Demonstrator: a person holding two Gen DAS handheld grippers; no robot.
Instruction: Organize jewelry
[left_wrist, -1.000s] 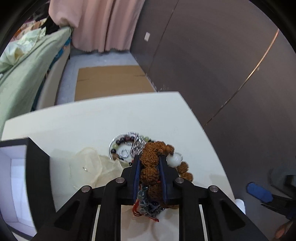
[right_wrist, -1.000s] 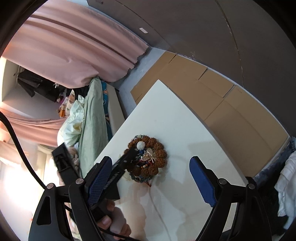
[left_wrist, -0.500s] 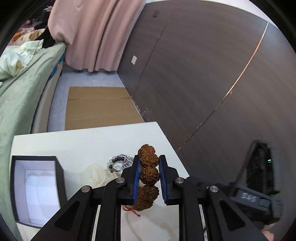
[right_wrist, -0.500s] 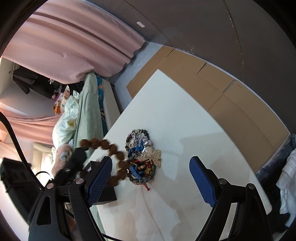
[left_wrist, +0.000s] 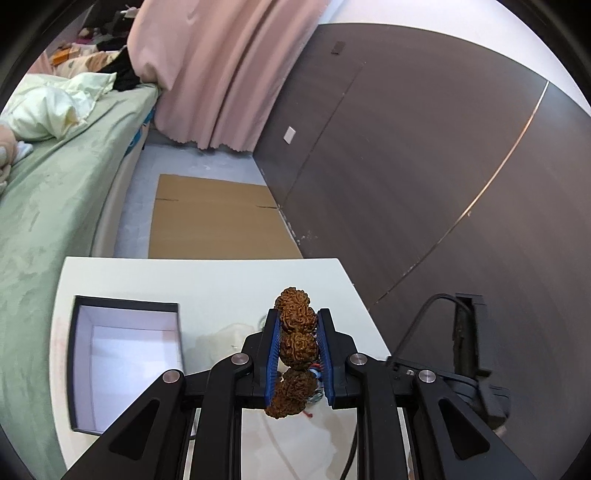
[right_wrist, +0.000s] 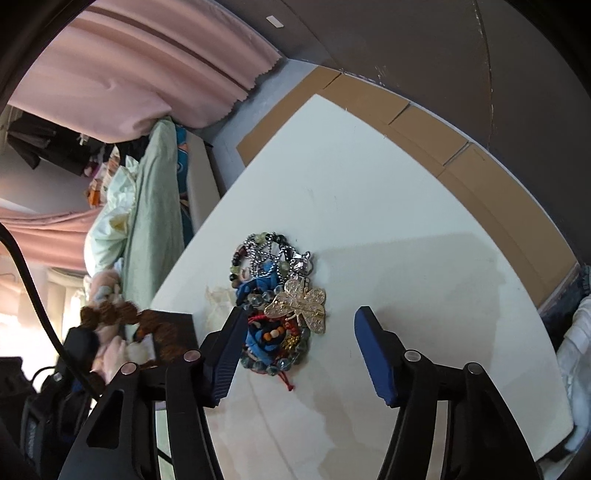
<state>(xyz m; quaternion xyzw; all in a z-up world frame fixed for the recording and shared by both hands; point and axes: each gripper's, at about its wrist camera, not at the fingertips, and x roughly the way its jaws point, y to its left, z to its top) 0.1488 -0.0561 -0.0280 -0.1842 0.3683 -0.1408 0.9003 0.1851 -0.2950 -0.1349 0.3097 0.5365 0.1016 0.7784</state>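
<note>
My left gripper (left_wrist: 297, 332) is shut on a brown bracelet of large knobbly seed beads (left_wrist: 298, 345), held in the air above the white table (left_wrist: 207, 284). The bracelet also shows blurred in the right wrist view (right_wrist: 110, 314), over the box corner. An open black box with a white inside (left_wrist: 122, 354) lies on the table to the left. My right gripper (right_wrist: 299, 328) is open and empty, just above a pile of jewelry (right_wrist: 277, 295) with a gold butterfly brooch (right_wrist: 301, 304), silver chains and bead bracelets.
A pale cloth (left_wrist: 221, 343) lies between box and pile. A green bed (left_wrist: 48, 206) stands left of the table. Flat cardboard (left_wrist: 218, 229) lies on the floor beyond it. A dark panel wall (left_wrist: 424, 177) runs along the right.
My left gripper has lifted the brown bracelet out of the pile and carried it up and left, toward the box. My right gripper has come down closer to the pile.
</note>
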